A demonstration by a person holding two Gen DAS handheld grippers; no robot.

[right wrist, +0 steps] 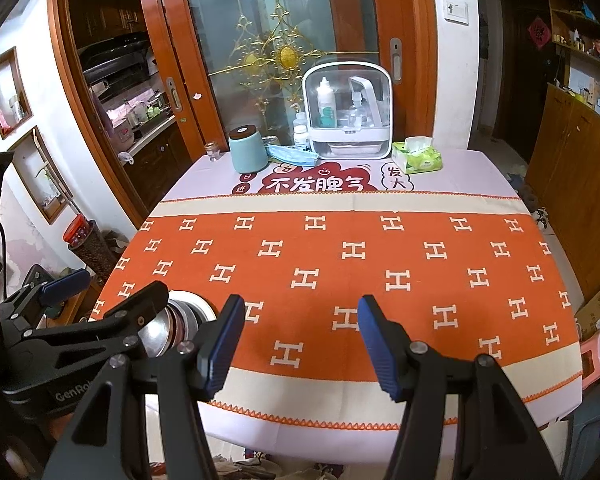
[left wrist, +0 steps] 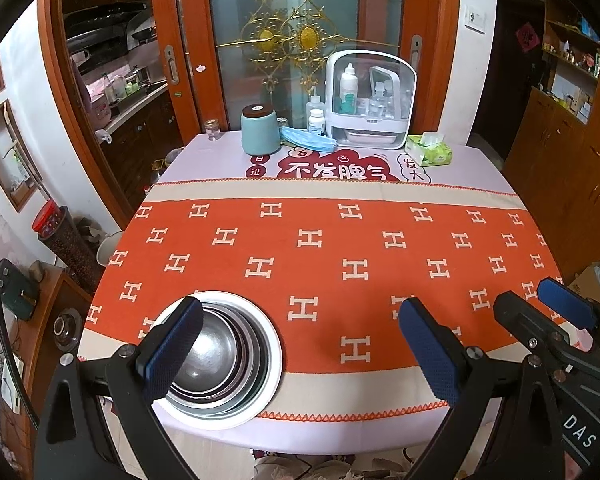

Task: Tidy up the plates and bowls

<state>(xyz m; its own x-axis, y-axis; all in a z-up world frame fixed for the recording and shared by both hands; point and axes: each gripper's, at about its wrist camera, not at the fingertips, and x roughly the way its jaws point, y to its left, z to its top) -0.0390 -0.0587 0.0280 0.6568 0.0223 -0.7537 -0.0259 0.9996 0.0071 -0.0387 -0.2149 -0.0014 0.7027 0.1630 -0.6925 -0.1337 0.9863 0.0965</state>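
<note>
Stack of nested metal bowls (left wrist: 216, 354) seated in a white plate (left wrist: 274, 364), at the near left part of the table, on the orange H-patterned cloth (left wrist: 340, 248). No other dish shows on the cloth, so the sorting looks finished or nearly so.

Left gripper (left wrist: 300, 344): jaws wide apart, nothing between them; its left pad overlaps the stack in its own view, and contact cannot be told. Right gripper (right wrist: 300, 340): jaws apart, empty, over bare cloth beside the stack.

Step in hand, as judged: checking or squaring the stack. Done well, any nudge goes to the plate rim, low and gentle, since the nested steel would probably slide and ring; keep the stack back from the table edge.

Further out: teal canister (left wrist: 260, 130), tissue pack (left wrist: 428, 150) and clear storage box (left wrist: 370, 100) along the far edge.

Hidden or unclear: count of bowls uncertain, perhaps four; near rim of the plate partly covered by the left pad; in the right view only a sliver of the stack shows behind the left gripper's frame.
</note>
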